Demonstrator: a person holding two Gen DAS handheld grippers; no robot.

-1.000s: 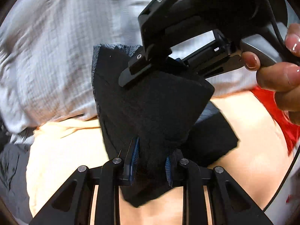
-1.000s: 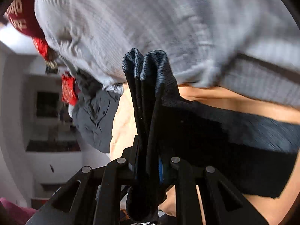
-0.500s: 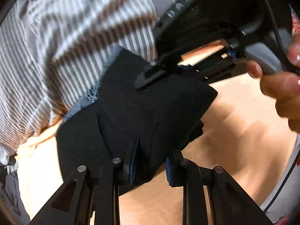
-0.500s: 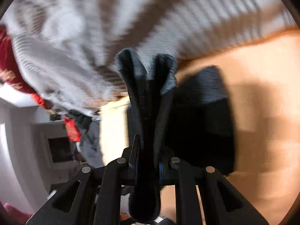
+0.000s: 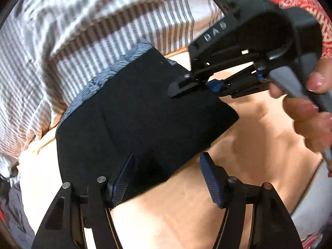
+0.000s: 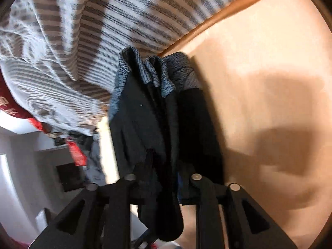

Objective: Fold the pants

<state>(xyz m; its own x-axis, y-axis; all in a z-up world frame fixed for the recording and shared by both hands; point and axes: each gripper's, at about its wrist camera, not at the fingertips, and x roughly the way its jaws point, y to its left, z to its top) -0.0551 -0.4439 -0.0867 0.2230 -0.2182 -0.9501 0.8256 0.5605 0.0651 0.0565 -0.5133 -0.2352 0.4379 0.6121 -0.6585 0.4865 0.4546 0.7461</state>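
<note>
On the tan table [image 5: 238, 166] the black pants [image 5: 145, 120] lie folded into a flat packet, greyish waistband edge at 10 o'clock against a striped cloth [image 5: 83, 25] bunched along the table's far side. Left tongs [image 5: 166, 178] are opening: blue pads stand wide apart, one at the packet's near edge, the other clear of it over bare table, so nothing's pinched there. Right tongs [image 5: 193, 85] come in from 2 o'clock in the left view, tips at the packet's far corner, with a hand [image 5: 311, 112] on the handle. In the right view the right tongs [image 6: 164, 178] are opening too, but a thick bunch of pants [image 6: 145, 128] sits between the fingers and hides the pads, so looks like it's held. Red cloth [image 5: 307, 6] at 1 o'clock.
</note>
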